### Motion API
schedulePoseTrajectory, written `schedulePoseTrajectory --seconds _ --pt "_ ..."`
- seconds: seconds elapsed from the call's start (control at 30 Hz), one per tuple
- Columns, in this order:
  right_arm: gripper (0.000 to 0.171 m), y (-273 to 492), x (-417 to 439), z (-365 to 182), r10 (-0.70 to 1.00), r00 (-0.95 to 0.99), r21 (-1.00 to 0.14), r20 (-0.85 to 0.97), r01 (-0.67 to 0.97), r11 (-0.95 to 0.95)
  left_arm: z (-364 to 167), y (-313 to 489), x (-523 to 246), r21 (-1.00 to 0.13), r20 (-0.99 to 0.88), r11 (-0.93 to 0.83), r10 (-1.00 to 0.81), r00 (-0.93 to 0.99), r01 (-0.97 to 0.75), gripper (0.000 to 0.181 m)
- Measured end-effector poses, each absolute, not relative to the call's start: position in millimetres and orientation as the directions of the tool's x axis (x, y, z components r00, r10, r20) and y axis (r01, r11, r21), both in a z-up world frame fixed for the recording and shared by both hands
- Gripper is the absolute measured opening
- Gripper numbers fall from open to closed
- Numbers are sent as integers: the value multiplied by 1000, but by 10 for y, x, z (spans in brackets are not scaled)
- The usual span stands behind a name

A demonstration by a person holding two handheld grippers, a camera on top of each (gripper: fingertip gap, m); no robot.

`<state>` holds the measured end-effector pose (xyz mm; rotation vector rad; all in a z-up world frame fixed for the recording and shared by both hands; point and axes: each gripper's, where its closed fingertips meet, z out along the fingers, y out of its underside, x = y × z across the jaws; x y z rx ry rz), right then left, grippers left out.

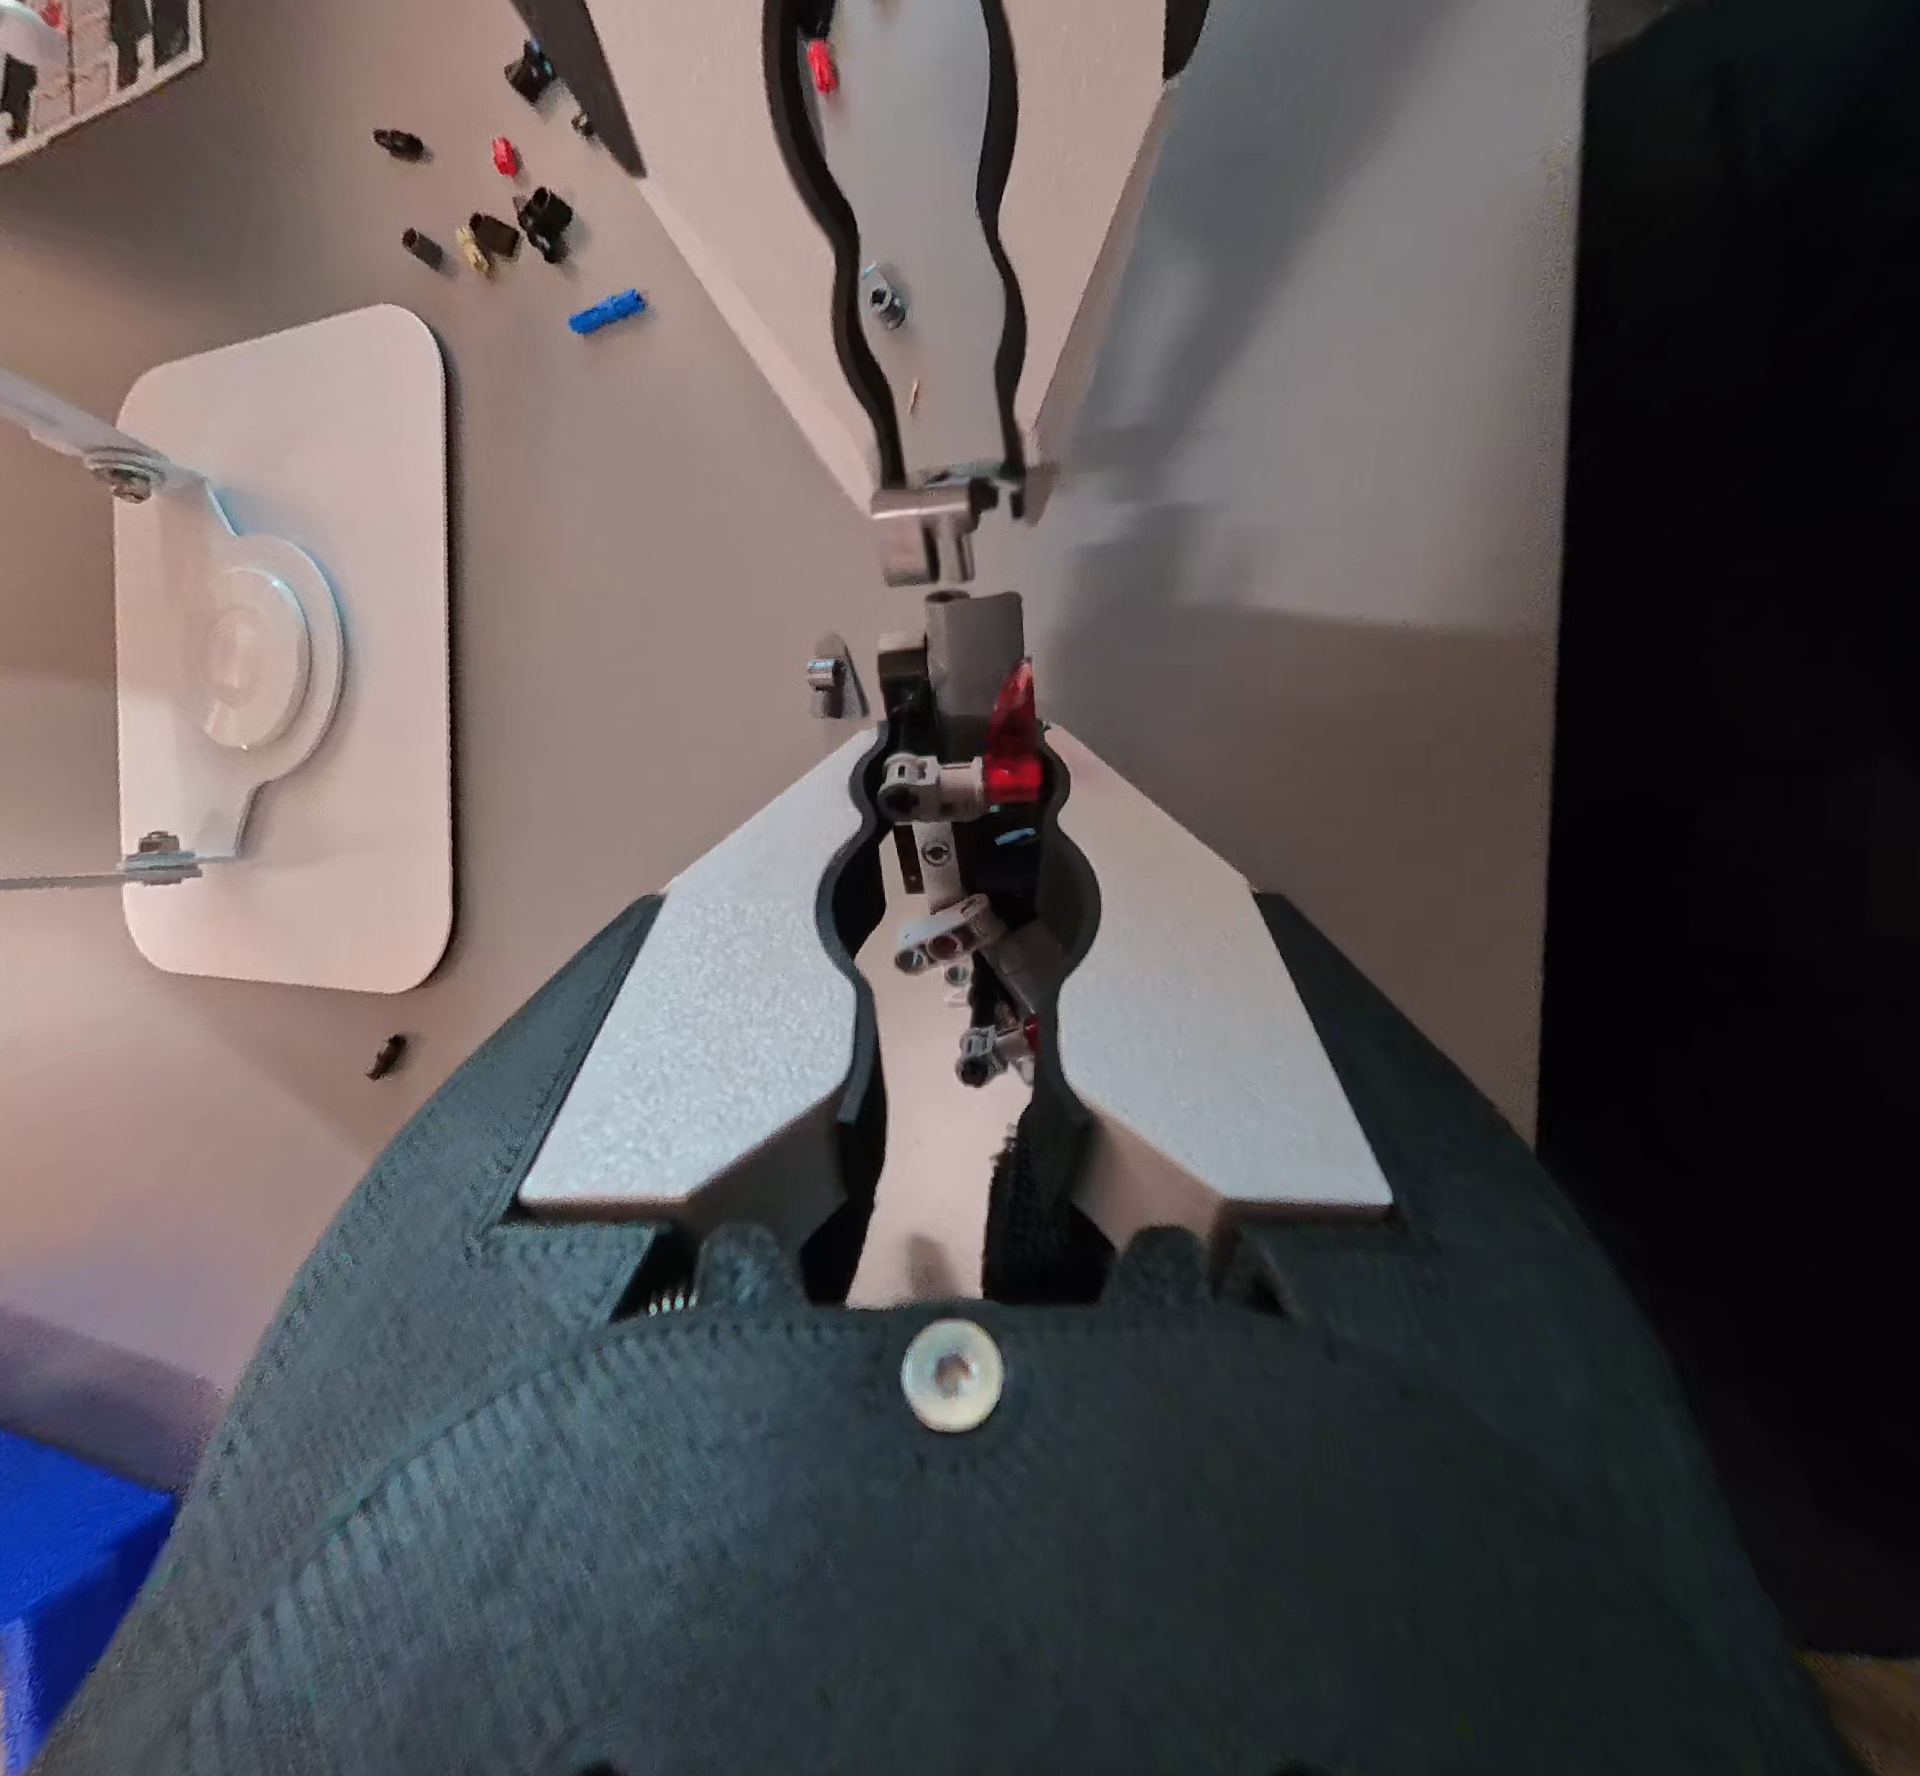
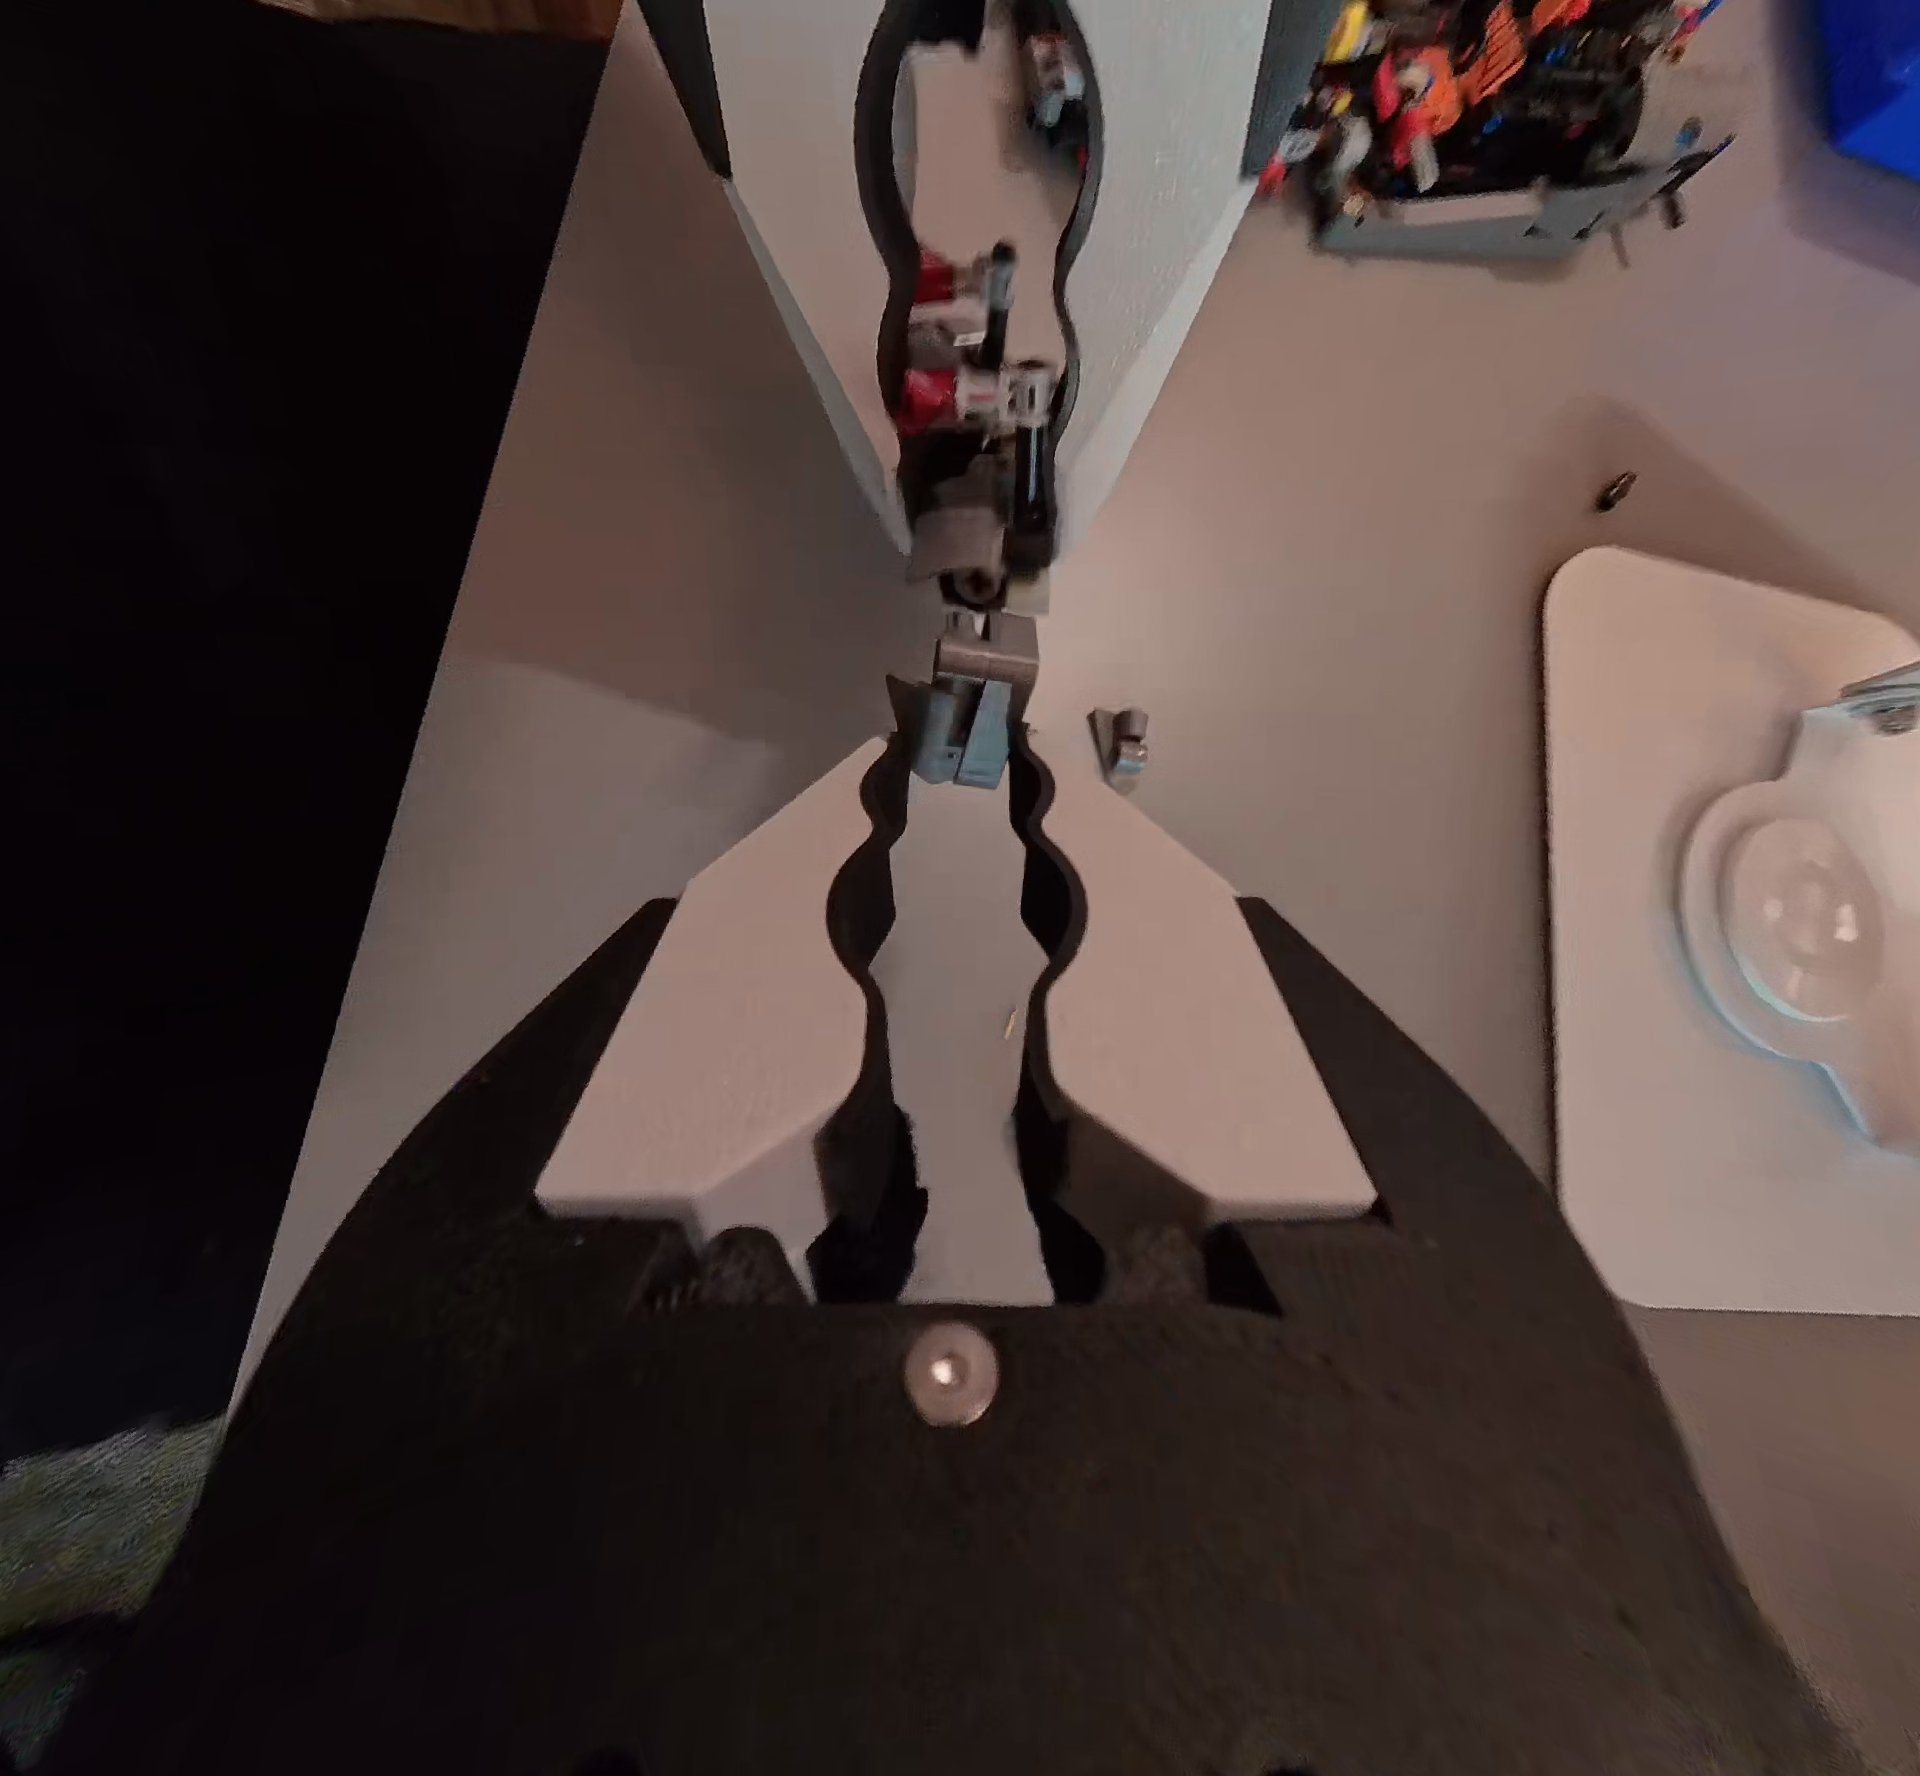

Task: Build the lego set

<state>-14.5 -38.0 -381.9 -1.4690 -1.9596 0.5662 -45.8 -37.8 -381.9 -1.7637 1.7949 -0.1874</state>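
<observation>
Only the right wrist view shows the brick pile (blurred).

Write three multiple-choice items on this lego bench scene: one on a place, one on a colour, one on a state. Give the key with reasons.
1. Where does the loose blue pin lie?
A. on the table beside the small dark parts
B. on the white pad
C. between the left tool's fingers

2. What colour is the clear pointed piece on the lego assembly?
A. green
B. red
C. yellow

3. How does the right tool stand?
A. wide open and empty
B. lying on the pad
C. closed on a small grey piece

Key: 1 A, it rests on the bare table below the dark parts. 2 B, it shows translucent red at the left tool tips. 3 C, the grey piece sits pinched at its tips.
</observation>
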Motion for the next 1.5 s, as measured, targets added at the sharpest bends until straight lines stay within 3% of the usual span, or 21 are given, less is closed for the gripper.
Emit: schedulePoseTrajectory --seconds 0.03,0.1,0.27,0.43,0.7,0.87,1.1,1.2,1.5 --pt "17 -381 -115 -3869 960 -198 -653 199 704 281 -3831 -364 -477 -483 -324 103 -944 68 -870 22" --pt "16 -409 -64 -3966 965 -214 -637 151 725 260 -3843 -343 -507 -454 -339 110 -939 57 -884 22" --pt "16 -416 123 -4284 962 -253 -466 102 843 271 -3886 -324 -581 -386 -366 123 -930 29 -914 22" --pt "18 -461 148 -4314 966 -249 -430 69 866 254 -3884 -325 -597 -377 -373 127 -927 25 -918 22" --pt "30 -458 97 -4235 977 -200 -449 78 868 213 -3866 -336 -622 -395 -381 120 -923 44 -911 22" --pt "26 -546 -66 -4104 997 -71 -521 12 851 67 -3854 -337 -666 -404 -382 108 -922 60 -908 22" --pt "23 -391 -20 -4172 996 51 -451 79 893 -10 -3847 -344 -672 -415 -382 107 -922 67 -903 22" --pt "15 -384 10 -4221 996 70 -435 60 900 -38 -3849 -341 -665 -418 -382 108 -922 67 -902 22" --pt "14 -278 1 -4205 997 74 -510 -1 858 -64 -3833 -309 -657 -433 -388 102 -918 83 -896 22"
